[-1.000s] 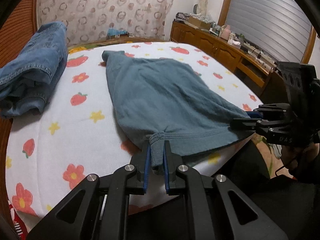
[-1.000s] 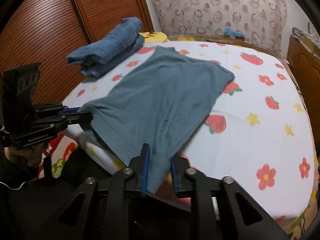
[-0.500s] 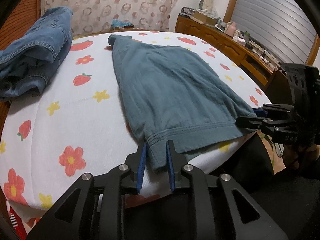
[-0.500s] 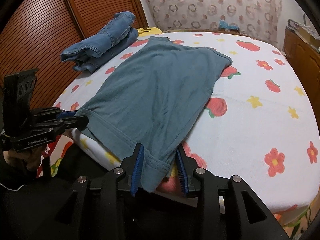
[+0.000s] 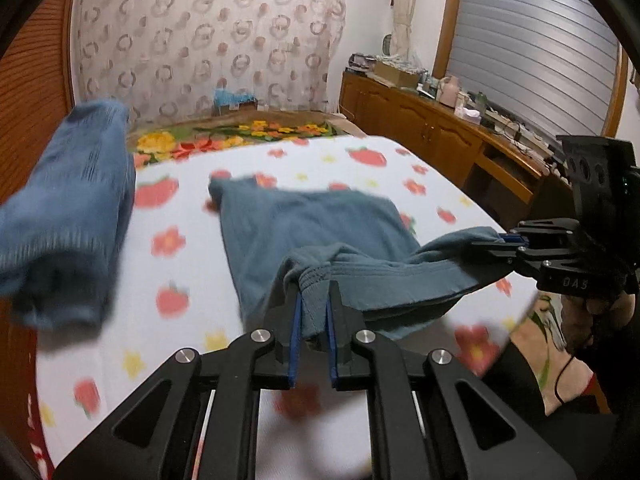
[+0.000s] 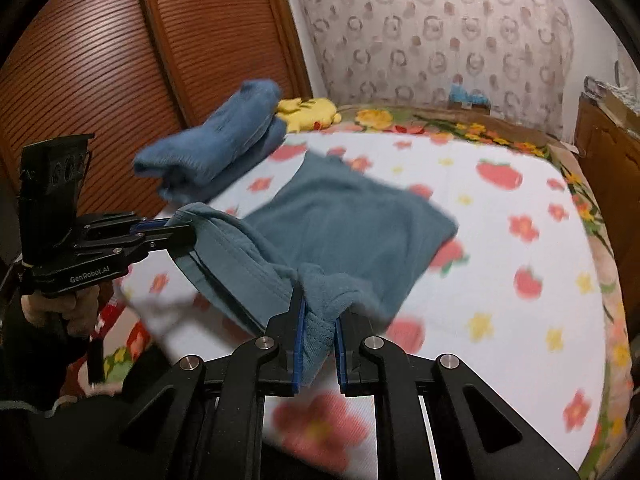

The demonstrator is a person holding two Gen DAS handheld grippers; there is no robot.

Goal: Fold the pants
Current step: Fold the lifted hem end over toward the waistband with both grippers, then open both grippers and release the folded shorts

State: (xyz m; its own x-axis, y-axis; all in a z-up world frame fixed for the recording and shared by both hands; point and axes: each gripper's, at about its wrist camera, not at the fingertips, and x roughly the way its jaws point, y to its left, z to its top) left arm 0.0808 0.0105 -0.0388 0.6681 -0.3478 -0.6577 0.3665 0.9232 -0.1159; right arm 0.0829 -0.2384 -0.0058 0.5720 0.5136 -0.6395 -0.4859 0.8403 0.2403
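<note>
Teal-grey pants lie on the bed, also seen in the right wrist view. My left gripper is shut on one corner of the waistband. My right gripper is shut on the other waistband corner. Both hold the waistband lifted above the bed, and it sags between them. The far leg end still rests flat on the sheet. Each gripper shows in the other's view: the right gripper at the right, the left gripper at the left.
The bed has a white sheet with strawberries and flowers. Folded blue jeans sit at its left side, near a yellow plush. A wooden slatted wardrobe stands on the left, a cluttered wooden sideboard on the right.
Both grippers have lifted the waistband off the bed's near edge and carried it forward over the pants. The cloth now bunches and hangs between them.
</note>
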